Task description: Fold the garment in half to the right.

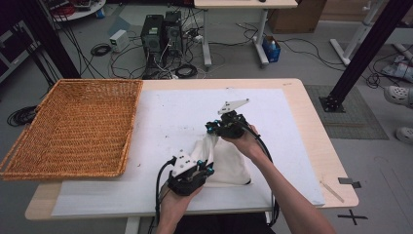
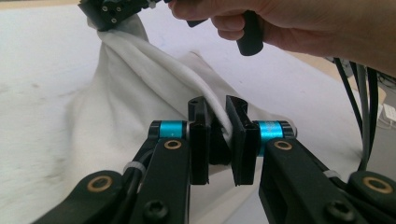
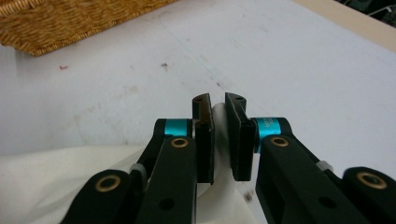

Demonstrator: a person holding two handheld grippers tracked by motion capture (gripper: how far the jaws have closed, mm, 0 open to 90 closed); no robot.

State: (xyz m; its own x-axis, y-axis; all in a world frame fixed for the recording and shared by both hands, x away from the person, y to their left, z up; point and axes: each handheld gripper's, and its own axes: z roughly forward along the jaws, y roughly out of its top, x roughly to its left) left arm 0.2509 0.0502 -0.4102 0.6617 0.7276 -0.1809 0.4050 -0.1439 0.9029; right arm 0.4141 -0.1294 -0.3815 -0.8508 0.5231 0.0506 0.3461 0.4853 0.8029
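A white cloth [image 1: 226,163] lies bunched on the white mat near the table's front, and two of its parts are lifted. My left gripper [image 1: 207,165] is shut on a fold of the cloth [image 2: 140,84] at its near left side; the fabric runs between the pads [image 2: 198,140]. My right gripper [image 1: 212,129] is shut on another part of the cloth [image 3: 224,140] and holds it up above the mat, farther back. In the left gripper view the right gripper [image 2: 114,11] shows at the top with the cloth hanging from it in a peak.
A large wicker basket [image 1: 78,126] sits on the table's left part, its corner [image 3: 70,23] in the right gripper view. A white mat [image 1: 185,112] covers most of the wooden table [image 1: 311,126]. Computers and cables lie on the floor behind.
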